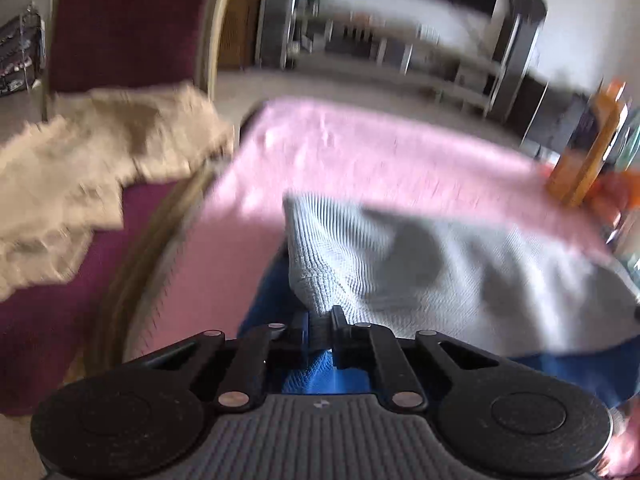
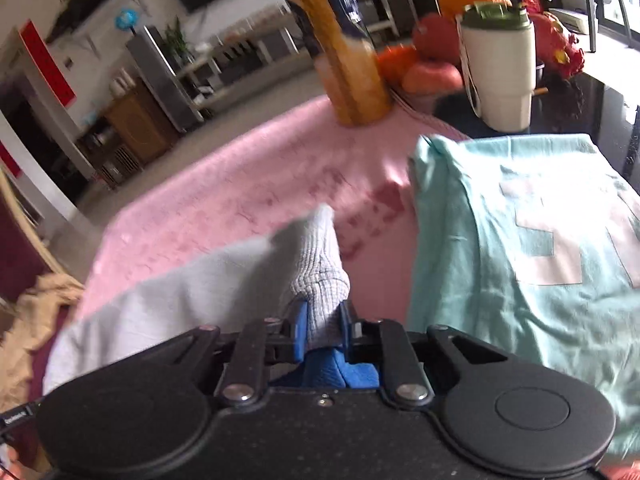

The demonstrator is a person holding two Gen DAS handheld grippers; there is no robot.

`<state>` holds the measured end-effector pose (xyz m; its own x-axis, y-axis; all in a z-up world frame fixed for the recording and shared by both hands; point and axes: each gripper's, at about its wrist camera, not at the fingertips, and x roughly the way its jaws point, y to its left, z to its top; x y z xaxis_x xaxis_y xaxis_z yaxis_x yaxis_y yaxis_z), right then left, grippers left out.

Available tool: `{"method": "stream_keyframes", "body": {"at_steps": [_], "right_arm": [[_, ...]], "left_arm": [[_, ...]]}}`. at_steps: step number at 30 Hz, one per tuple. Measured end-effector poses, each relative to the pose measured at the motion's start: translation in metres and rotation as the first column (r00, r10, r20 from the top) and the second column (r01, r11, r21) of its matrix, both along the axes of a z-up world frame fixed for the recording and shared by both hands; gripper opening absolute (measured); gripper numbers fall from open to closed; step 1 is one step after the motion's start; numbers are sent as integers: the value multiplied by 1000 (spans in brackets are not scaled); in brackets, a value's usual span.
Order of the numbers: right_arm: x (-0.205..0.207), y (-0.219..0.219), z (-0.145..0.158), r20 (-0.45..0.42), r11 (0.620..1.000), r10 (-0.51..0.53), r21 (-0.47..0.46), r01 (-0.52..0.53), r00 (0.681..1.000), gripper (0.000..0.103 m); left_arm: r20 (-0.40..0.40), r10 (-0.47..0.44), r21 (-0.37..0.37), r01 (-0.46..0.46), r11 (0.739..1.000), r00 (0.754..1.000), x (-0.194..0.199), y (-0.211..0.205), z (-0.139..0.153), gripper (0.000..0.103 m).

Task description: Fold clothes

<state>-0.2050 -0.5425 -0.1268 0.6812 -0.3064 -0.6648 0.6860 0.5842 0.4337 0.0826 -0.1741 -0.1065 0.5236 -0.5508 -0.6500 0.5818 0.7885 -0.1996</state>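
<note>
A ribbed knit garment, light grey with a blue part, is stretched over the pink cloth (image 1: 360, 152) on the table. My left gripper (image 1: 320, 326) is shut on one edge of the grey garment (image 1: 420, 264), with blue fabric under the fingers. My right gripper (image 2: 322, 320) is shut on another edge of the same garment (image 2: 312, 260). A folded mint-green T-shirt (image 2: 520, 232) with a pale print lies on the table right of my right gripper. Both views are blurred by motion.
A maroon chair (image 1: 120, 20) stands left of the table with a beige garment (image 1: 92, 168) heaped on its seat. An orange carton (image 2: 344, 48), a white tumbler (image 2: 500, 68) and fruit (image 2: 436, 52) stand at the table's far side.
</note>
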Motion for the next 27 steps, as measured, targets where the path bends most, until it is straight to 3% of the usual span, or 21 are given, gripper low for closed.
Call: {"method": "stream_keyframes", "body": {"at_steps": [3,5,7,10,13,15,18,22,23,24,27], "right_arm": [[-22,-6,17,144,988,-27,153,5,989,16],[-31,-15,14,162,970,-66,244,24,985,16],[-34,-23,-1,119,954,-91,294,52,989,16],[-27,-33,-35,-11,937,-101,334,99,995,17],[-12,-30,-46,-110,958,-53,276,82,992,21],[-8,-20,-33,-138,984,-36,167,59,990,37],[-15,-11,-14,-84,994,-63,78,70,994,39],[-32,-18,3,132,987,-114,130,97,985,46],[-31,-20,3,158,986,-114,141,92,981,46],[-29,-19,3,174,985,-107,152,80,979,44],[-13,-14,-8,173,976,-49,219,10,984,14]], "left_arm": [[-53,-28,-131,21,991,998,9,23,26,9],[-103,-17,-121,5,993,995,20,28,26,9],[-145,-5,-43,-1,999,989,28,23,9,9],[-221,46,146,-14,989,974,34,1,-35,15],[-98,39,262,-12,965,994,21,-16,-36,29],[-26,47,304,-36,952,999,11,-19,-33,35],[54,101,256,-112,960,993,2,-6,-21,35],[210,81,155,-115,981,974,-7,1,2,24],[189,55,137,-82,987,980,-6,-4,2,23],[156,26,119,-45,992,987,-5,-9,0,23],[59,-66,56,63,996,996,0,-27,-6,22]]}}
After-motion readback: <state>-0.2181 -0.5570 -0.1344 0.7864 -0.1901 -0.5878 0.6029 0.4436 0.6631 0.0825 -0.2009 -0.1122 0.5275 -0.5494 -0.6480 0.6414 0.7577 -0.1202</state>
